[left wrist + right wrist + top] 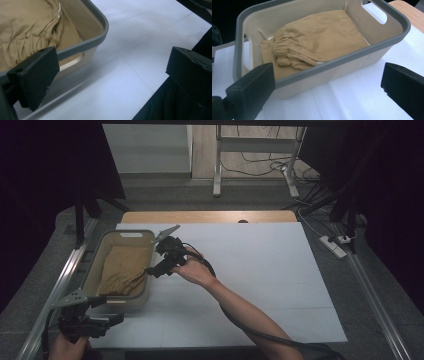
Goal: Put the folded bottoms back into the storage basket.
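One tan garment (317, 45) in one bin (352, 58).

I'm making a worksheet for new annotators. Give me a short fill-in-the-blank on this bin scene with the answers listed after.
1. The tan gathered cloth lies inside the beige plastic bin with a ____ rim.
2. The bin stands on a ____ table sheet.
3. The right tongs have jaws that stand ____, holding nothing.
4. The left tongs sit at the bin's ____ corner in the high view.

Answers: grey; white; open; near
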`<move>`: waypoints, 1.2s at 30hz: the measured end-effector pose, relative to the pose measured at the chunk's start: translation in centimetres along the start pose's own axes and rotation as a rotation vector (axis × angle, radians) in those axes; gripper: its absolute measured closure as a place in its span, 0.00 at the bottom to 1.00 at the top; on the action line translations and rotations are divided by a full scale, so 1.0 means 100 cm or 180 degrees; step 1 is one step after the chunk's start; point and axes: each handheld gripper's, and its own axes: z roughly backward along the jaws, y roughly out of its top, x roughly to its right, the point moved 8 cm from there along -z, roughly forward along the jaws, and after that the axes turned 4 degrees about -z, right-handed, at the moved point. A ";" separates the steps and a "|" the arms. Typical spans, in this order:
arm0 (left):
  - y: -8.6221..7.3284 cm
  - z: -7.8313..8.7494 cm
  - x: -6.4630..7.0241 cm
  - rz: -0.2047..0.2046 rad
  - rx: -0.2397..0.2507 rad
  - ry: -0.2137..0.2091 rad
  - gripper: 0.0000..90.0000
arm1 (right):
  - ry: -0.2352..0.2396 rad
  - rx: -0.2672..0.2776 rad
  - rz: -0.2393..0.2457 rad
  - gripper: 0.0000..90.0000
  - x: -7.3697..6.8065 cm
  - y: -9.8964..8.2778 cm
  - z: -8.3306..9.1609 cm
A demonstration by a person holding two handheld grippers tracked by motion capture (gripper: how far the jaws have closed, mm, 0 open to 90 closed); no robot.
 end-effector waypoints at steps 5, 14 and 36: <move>-0.004 0.002 0.001 -0.0023 0.0008 0.0060 0.00 | 0.0057 0.0020 -0.0009 0.00 -0.006 -0.005 0.007; -0.007 0.002 0.003 0.0000 -0.0084 0.0067 0.00 | 0.0040 0.0022 0.0084 0.00 -0.018 -0.017 0.022; -0.007 0.002 0.006 -0.0085 -0.0114 0.0055 0.00 | 0.0099 0.0053 -0.0109 0.00 -0.022 -0.055 0.057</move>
